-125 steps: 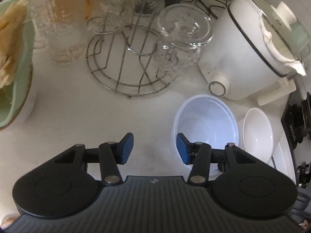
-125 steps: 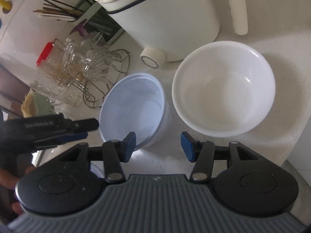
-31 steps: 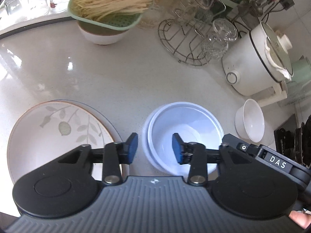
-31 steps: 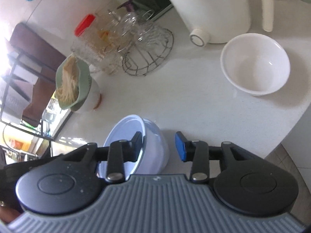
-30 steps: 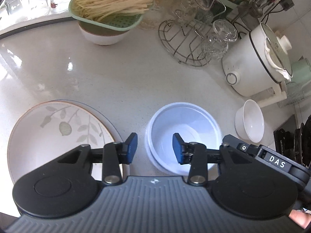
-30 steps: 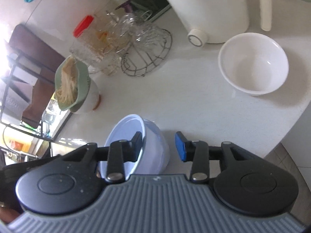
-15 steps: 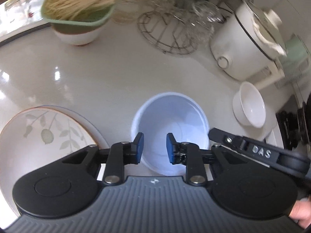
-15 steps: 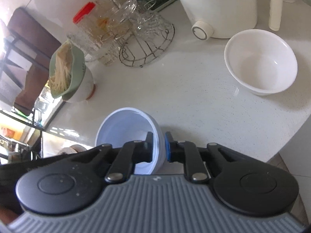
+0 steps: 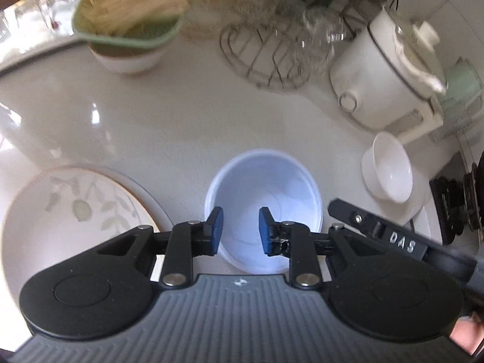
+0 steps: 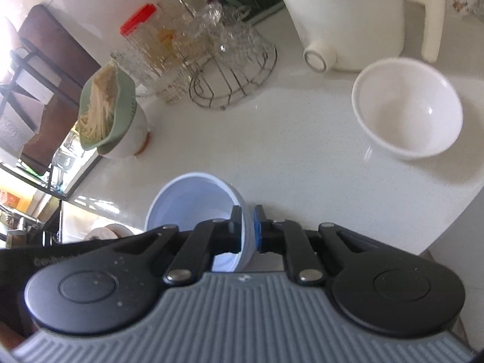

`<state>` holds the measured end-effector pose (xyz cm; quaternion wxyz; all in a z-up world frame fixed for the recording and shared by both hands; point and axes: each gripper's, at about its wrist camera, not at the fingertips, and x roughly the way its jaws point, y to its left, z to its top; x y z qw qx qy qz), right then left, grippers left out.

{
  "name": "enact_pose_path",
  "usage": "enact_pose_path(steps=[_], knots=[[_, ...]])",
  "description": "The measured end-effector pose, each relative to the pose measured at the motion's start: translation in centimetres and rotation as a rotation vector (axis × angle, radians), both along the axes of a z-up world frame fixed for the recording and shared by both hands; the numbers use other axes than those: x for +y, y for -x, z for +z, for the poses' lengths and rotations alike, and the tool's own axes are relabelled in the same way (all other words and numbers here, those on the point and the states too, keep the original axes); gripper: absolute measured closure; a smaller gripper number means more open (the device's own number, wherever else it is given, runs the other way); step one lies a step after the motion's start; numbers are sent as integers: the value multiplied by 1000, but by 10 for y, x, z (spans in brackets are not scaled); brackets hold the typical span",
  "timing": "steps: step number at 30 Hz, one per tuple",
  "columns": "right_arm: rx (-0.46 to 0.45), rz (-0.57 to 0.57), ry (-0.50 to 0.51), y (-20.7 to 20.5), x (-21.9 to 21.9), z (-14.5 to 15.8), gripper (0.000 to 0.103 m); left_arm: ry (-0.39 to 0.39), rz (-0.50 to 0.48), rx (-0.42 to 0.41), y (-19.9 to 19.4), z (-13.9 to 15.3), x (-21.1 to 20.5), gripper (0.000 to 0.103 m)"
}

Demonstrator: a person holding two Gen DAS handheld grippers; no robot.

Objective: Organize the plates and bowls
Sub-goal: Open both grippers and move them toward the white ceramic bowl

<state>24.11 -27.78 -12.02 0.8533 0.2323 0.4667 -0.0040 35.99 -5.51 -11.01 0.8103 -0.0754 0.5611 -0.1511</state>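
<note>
A pale blue bowl point(image 9: 266, 187) sits near the counter's front. My right gripper point(image 10: 248, 230) is shut on the right wall of the blue bowl point(image 10: 193, 205), one finger inside and one pad outside. In the left wrist view its arm reaches the bowl's right rim. My left gripper point(image 9: 240, 231) hovers over the bowl's near left side with a narrow gap. Its left pad overlaps the rim, the other is over the inside, and neither visibly presses. A leaf-patterned plate point(image 9: 75, 211) lies to the left. A white bowl point(image 9: 390, 169) point(image 10: 408, 109) stands to the right.
A white electric pot point(image 9: 384, 81) point(image 10: 348, 15) stands at the back right. A wire rack of glasses point(image 9: 272, 51) point(image 10: 233, 72) and a green colander of noodles point(image 9: 130, 21) point(image 10: 103, 115) line the back. The counter point(image 10: 438, 205) ends at the right.
Both grippers' jaws narrowed. The right one went from straddling the blue bowl's wall to shut on it. The left pads drew closer together over the bowl.
</note>
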Motion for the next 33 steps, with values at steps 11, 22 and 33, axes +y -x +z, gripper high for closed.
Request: enact_pose_path(steps=[11,22,33], knots=[[-194,-1,129,17,-1,68,91,57,-28,-171,11,76,8,74],[-296,-4,176,49,2,109,91,67,-83,-312,44,119,8,74],[-300,-82,209,76,-37,110,91,83,-167,-304,52,114,-42,74]])
